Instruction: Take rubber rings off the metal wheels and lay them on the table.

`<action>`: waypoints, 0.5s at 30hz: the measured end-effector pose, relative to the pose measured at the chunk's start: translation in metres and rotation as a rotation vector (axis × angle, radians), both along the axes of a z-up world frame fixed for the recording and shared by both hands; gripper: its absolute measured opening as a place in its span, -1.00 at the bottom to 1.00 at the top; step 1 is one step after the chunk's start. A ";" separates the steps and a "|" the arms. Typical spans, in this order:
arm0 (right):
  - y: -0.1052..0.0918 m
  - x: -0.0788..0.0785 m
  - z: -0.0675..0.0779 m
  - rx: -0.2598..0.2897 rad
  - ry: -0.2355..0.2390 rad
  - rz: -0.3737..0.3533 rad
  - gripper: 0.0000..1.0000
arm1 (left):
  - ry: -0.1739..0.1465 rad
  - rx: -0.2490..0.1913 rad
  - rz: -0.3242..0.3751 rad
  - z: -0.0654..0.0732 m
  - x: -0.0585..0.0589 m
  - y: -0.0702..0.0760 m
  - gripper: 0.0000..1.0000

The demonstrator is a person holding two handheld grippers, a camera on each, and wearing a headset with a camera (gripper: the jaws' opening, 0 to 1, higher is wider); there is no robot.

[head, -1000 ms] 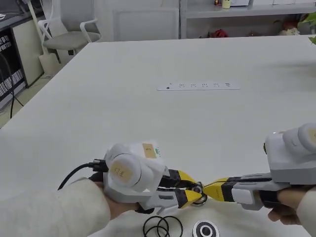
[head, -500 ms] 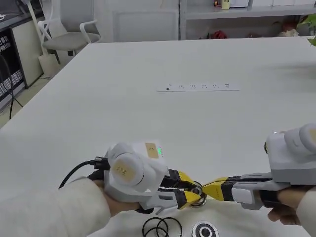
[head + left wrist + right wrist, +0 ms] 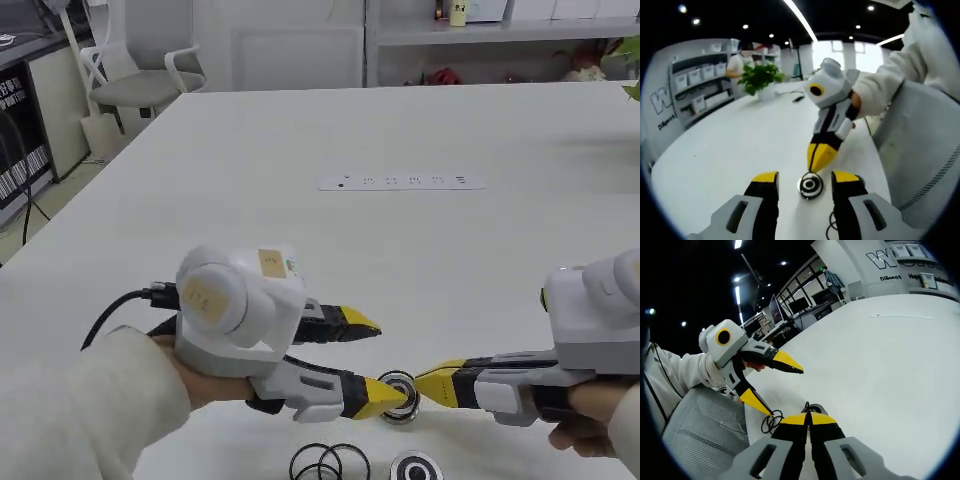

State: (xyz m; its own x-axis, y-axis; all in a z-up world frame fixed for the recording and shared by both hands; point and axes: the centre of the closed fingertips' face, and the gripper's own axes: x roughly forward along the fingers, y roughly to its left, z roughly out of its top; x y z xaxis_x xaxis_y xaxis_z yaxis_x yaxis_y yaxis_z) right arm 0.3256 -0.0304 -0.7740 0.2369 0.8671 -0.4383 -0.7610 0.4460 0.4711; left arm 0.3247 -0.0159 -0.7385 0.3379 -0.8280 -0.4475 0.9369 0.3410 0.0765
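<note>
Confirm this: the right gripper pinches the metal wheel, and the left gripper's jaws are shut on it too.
One thing is wrong. The jaws of the left gripper are not shut: they stand wide open, one on each side of the metal wheel, as the left gripper view shows. The right gripper does pinch the wheel.

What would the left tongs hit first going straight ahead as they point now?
Most likely the metal wheel, just ahead between the open left tongs; the right tongs sit right behind it.
</note>
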 end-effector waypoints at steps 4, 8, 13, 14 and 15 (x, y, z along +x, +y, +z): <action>0.000 0.001 0.005 0.008 -0.006 0.002 -1.00 | -0.011 -0.009 0.006 0.012 -0.002 0.011 0.00; 0.002 -0.001 0.011 0.018 -0.008 0.011 -1.00 | -0.026 -0.015 0.025 0.023 -0.004 0.024 0.08; 0.005 -0.006 0.018 0.029 -0.007 0.024 -1.00 | -0.039 -0.011 0.043 0.035 -0.009 0.042 0.27; 0.007 -0.007 0.019 0.029 -0.007 0.028 -1.00 | -0.043 -0.011 0.048 0.038 -0.010 0.045 0.31; 0.007 -0.008 0.021 0.030 -0.009 0.032 -1.00 | -0.045 -0.013 0.054 0.042 -0.011 0.049 0.33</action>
